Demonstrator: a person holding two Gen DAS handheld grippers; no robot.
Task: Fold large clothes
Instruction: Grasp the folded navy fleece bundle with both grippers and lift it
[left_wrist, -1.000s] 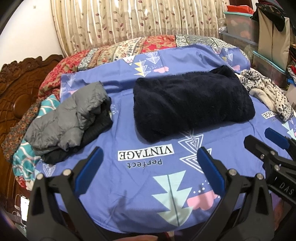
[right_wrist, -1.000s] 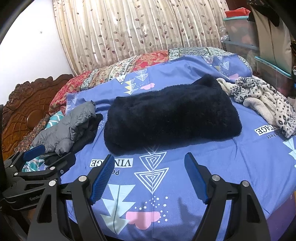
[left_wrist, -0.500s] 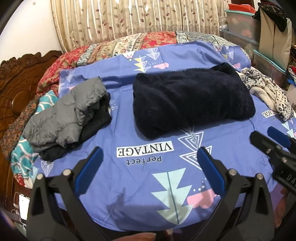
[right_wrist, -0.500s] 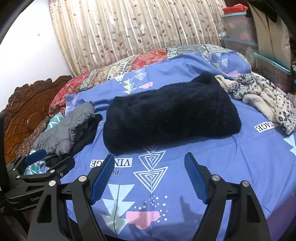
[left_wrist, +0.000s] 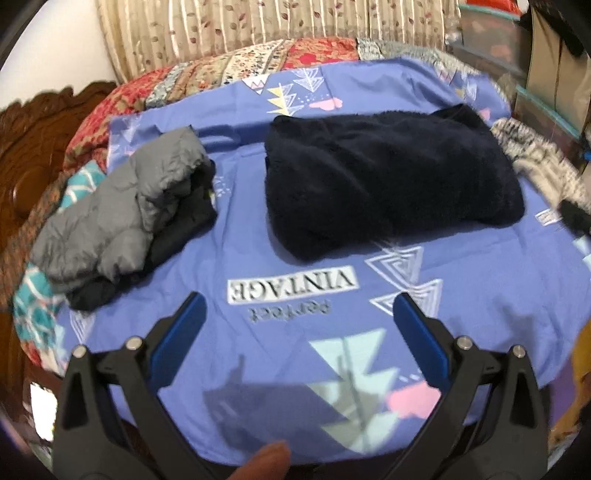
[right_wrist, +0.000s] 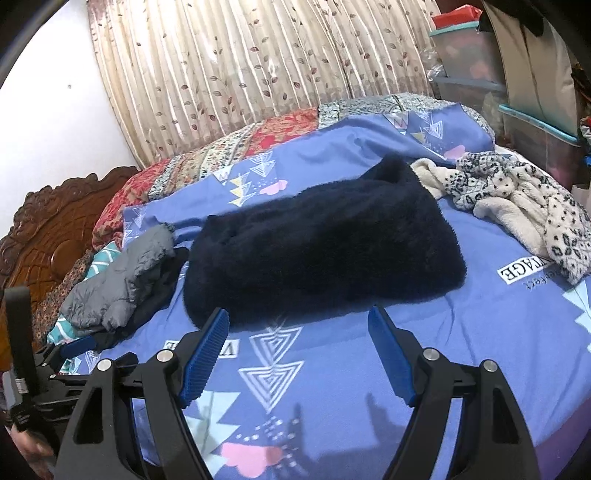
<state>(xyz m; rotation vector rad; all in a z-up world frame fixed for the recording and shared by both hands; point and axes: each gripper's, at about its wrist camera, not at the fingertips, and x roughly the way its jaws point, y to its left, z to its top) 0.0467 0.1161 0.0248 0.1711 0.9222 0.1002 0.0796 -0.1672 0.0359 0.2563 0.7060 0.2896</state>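
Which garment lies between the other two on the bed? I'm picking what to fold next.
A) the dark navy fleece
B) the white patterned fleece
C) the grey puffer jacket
A: the dark navy fleece lies mid-bed, with the grey puffer jacket on one side and the white patterned fleece on the other.

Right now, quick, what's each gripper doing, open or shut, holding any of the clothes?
Left gripper: open, holding nothing, above the bedsheet.
Right gripper: open, holding nothing, short of the navy fleece.

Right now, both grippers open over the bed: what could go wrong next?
1. The navy fleece is thick and already bundled; a pinch by the right gripper may take only the top layer.
2. The leopard-print fleece touches its far end and could drag along.
3. The left gripper might snag the bedsheet.
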